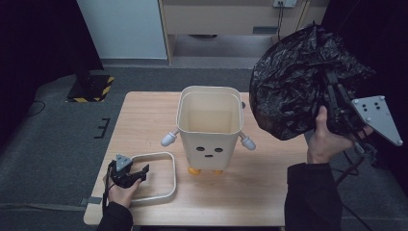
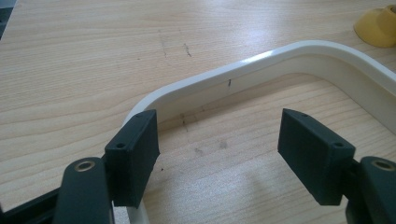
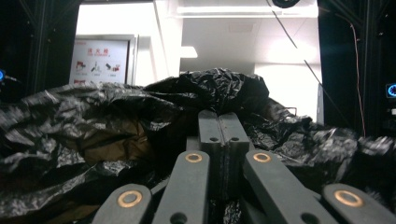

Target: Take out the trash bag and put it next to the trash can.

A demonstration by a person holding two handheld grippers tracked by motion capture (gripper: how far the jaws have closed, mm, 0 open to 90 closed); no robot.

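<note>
A black bag (image 1: 300,79) is pinched by the right gripper (image 1: 332,103) and held raised beside the empty bin (image 1: 210,126), seemingly for lining it, while the left gripper (image 1: 132,174), jaws spread, is rested at the bin's ring (image 1: 166,179) on the bench (image 1: 250,192).

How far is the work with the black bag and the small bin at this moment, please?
Done: the rim frame is off the bin and lies flat on the table; the bin stands open and looks empty.
In hand: the right gripper is shut on the black bag, held up in the air right of the bin. The left gripper is open at the frame, its jaws not gripping it.
Left: probably lining the bin with the bag and refitting the frame.
</note>
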